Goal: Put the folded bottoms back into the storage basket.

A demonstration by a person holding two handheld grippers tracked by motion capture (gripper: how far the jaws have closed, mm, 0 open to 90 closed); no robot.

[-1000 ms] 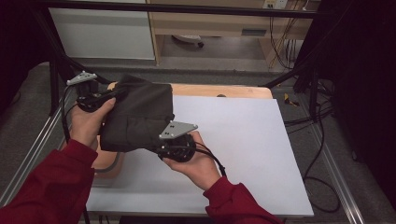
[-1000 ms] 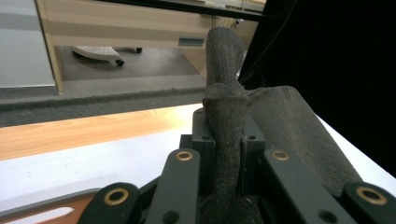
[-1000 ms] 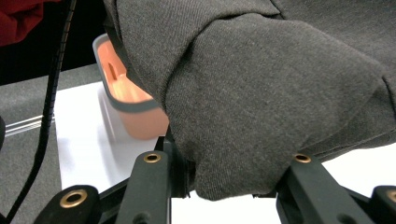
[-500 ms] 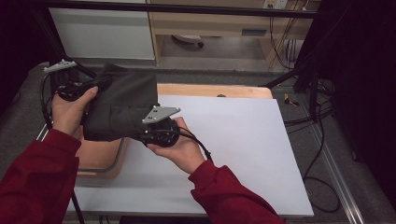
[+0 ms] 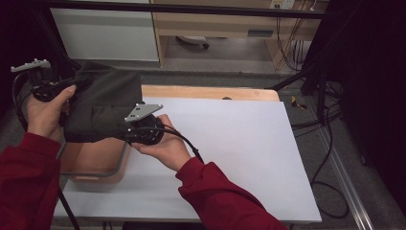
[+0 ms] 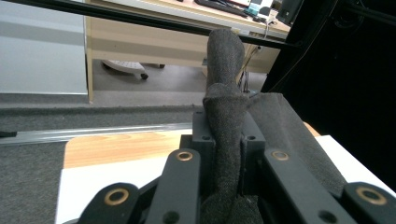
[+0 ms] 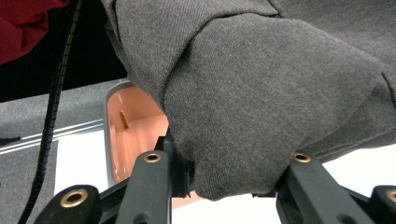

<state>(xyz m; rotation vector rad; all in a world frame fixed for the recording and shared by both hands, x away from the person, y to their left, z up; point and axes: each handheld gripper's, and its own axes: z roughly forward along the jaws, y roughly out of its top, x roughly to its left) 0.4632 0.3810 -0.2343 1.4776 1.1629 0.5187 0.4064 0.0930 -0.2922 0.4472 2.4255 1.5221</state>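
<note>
- Compared with a second ago, the whole bundle has slid toward the surface's left edge: both hands and the dark grey garment (image 5: 103,108) were over the near-left part of the white sheet back then, and now the garment hangs above the peach tub (image 5: 95,160) at the left edge.
- The left gripper (image 5: 40,84) has drifted past the left edge of the surface, and the right gripper (image 5: 141,127) followed it leftward; more of the white sheet lies bare to the right than before.
- Left gripper's fingers (image 6: 205,140): clenched tight on a bunched ridge of the garment (image 6: 226,121), which stands up between them in the left gripper view and pokes out past the tips.
- Right gripper's fingers (image 7: 173,163): partly closed, grasping a thick folded lump of the garment (image 7: 261,107); in the right gripper view the cloth bulges out over both of them.
- So the garment is up in the air, stretched between the two grippers, clear of the surface, with the tub (image 7: 130,126) right below its lower edge.
- The tub has a grey rim and sits at the near-left corner of the surface, partly overhanging the sheet's left side.
- The surface (image 5: 239,143) is a white sheet with a strip of bare wood along the far edge.
- Room stuff: grey carpet floor, a wooden desk (image 5: 225,21) behind the far edge, black cables (image 5: 330,110) trailing off the right side, and a black bar across the top.
- Red sleeves (image 5: 220,196) come in from the near edge.
</note>
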